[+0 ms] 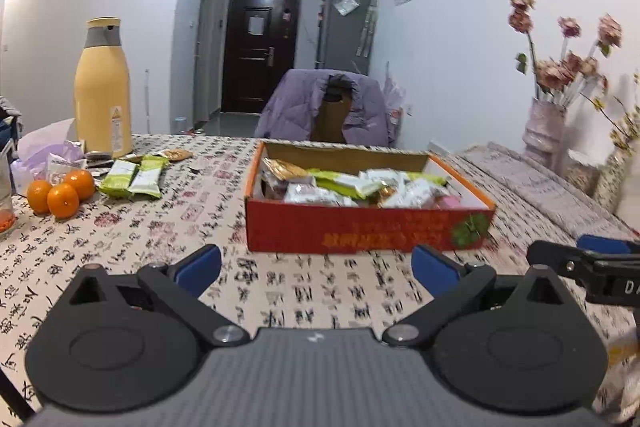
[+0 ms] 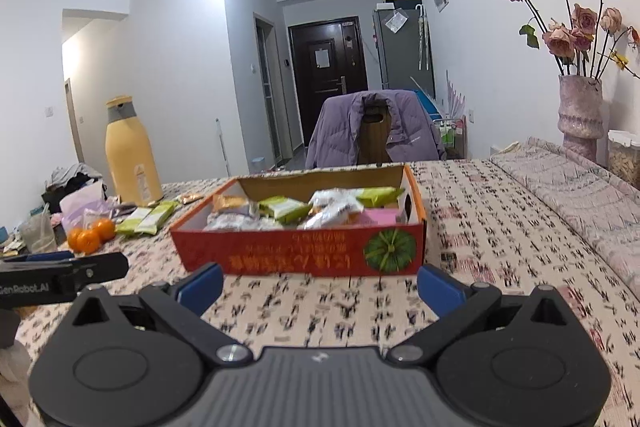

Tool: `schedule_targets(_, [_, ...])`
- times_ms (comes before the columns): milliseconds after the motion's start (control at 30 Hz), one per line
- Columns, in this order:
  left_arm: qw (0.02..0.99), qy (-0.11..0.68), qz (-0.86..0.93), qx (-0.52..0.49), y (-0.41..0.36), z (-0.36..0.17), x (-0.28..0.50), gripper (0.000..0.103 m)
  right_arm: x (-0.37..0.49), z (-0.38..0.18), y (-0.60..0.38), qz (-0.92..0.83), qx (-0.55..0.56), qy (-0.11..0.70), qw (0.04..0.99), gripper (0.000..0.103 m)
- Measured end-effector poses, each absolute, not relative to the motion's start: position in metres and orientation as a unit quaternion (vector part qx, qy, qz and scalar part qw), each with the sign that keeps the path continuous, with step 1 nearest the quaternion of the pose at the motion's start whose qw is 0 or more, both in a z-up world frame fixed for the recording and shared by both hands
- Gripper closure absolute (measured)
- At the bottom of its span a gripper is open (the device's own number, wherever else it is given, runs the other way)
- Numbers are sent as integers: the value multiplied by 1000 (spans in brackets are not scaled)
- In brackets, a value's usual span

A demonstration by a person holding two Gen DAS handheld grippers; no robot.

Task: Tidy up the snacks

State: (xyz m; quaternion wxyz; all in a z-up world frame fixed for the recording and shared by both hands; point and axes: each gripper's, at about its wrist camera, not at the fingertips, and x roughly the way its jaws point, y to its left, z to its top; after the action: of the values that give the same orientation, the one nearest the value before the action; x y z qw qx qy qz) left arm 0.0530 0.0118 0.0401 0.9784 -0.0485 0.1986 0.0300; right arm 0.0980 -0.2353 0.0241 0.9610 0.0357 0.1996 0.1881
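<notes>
1. The left claw is spread wide and holds nothing.
2. The right claw is spread wide too, empty.
3. The red cardboard box full of snack packets sits on the patterned counter, just ahead of both claws.
4. Two green snack packets lie near three oranges.

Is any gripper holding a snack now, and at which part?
Nothing is held: the left gripper and the right gripper are both open and empty.

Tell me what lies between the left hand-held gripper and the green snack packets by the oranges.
Only bare patterned tablecloth separates the open left hand-held gripper from the green packets, as the left wrist view shows; the oranges sit off to the side.
</notes>
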Motion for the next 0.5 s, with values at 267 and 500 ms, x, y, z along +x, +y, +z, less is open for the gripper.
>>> schedule_targets(267, [977, 211, 7, -38, 10, 22, 33, 0, 81, 3, -243, 186, 39, 230, 954, 0])
schedule_targets(500, [972, 233, 5, -42, 13, 5, 29, 0, 76, -11, -248, 179, 43, 247, 951, 0])
